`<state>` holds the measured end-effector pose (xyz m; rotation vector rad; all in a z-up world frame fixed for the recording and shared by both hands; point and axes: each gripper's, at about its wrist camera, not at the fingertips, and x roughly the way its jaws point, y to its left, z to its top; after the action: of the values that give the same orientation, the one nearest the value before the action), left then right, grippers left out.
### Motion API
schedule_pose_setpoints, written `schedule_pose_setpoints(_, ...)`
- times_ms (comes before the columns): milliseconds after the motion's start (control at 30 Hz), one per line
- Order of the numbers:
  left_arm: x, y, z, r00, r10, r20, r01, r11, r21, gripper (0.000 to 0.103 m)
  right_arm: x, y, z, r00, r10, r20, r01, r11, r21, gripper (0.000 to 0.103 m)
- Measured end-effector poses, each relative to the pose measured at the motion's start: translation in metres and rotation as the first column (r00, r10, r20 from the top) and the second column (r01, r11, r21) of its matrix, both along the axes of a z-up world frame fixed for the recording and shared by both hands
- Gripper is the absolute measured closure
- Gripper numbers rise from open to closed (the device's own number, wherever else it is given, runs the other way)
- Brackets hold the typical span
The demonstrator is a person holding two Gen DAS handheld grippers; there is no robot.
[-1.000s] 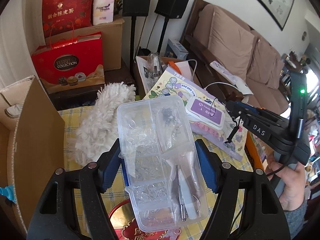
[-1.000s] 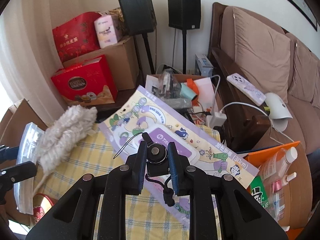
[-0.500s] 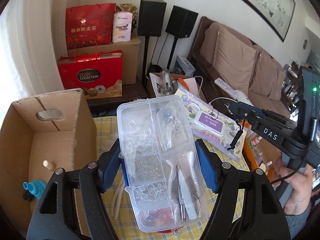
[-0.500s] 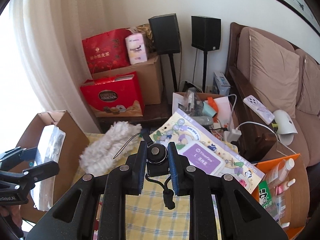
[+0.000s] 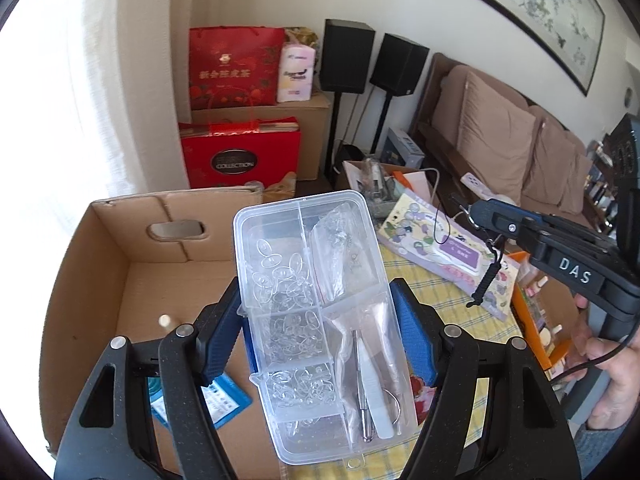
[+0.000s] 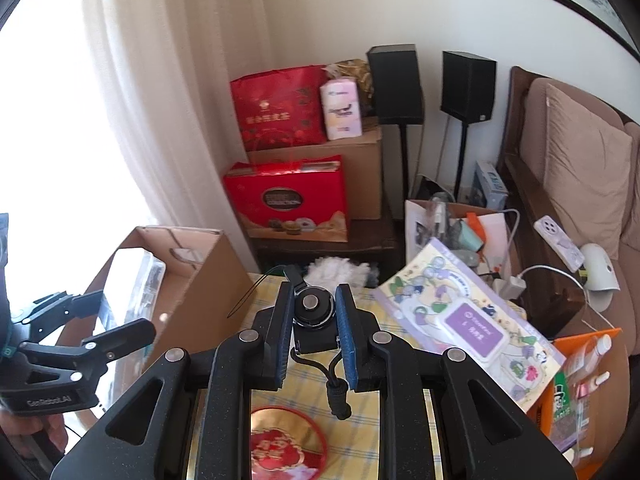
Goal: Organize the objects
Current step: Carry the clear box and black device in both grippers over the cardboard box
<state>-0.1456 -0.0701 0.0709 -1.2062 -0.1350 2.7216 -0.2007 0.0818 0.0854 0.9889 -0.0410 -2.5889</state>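
My left gripper (image 5: pixel 316 300) is shut on a clear plastic compartment box (image 5: pixel 316 312) of small clear parts and tweezers. It holds the box in the air over the right edge of an open cardboard box (image 5: pixel 132 280). My right gripper (image 6: pixel 312 312) is shut on a small black round device with a black lanyard (image 6: pixel 314 314), above the yellow checked tablecloth (image 6: pixel 304 396). In the right wrist view the left gripper (image 6: pixel 92 320) and the clear box (image 6: pixel 140 292) are at the left, over the cardboard box (image 6: pixel 208 280).
The cardboard box holds a blue packet (image 5: pixel 222 396) and a small knob. A purple wet-wipes pack (image 6: pixel 468 320), a white duster (image 6: pixel 340 272), a red-gold tin (image 6: pixel 288 440) and an orange box of bottles (image 6: pixel 580 384) are on the table. A sofa stands right.
My left gripper has carried the clear box up and left, from over the duster to over the cardboard box. My right gripper has risen and pulled back with the black device.
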Motion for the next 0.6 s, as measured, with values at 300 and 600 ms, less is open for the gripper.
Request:
schedule_pose_setpoints(300,0.014,-0.053,-0.006,0.997,0.077,0.015,-0.076,0.996,-0.038,0.035,0.011,-0.066,0.011,0.994,0.108,-0.021,-0.108,0.994,0.019,0.083)
schedule_pose_setpoints(600,0.022,-0.100,-0.021,0.988,0.148,0.042,-0.145,0.987,-0.063,0.035,0.017,-0.130,0.009,0.976,0.218,-0.004,-0.218,0.976,0.001,0.083)
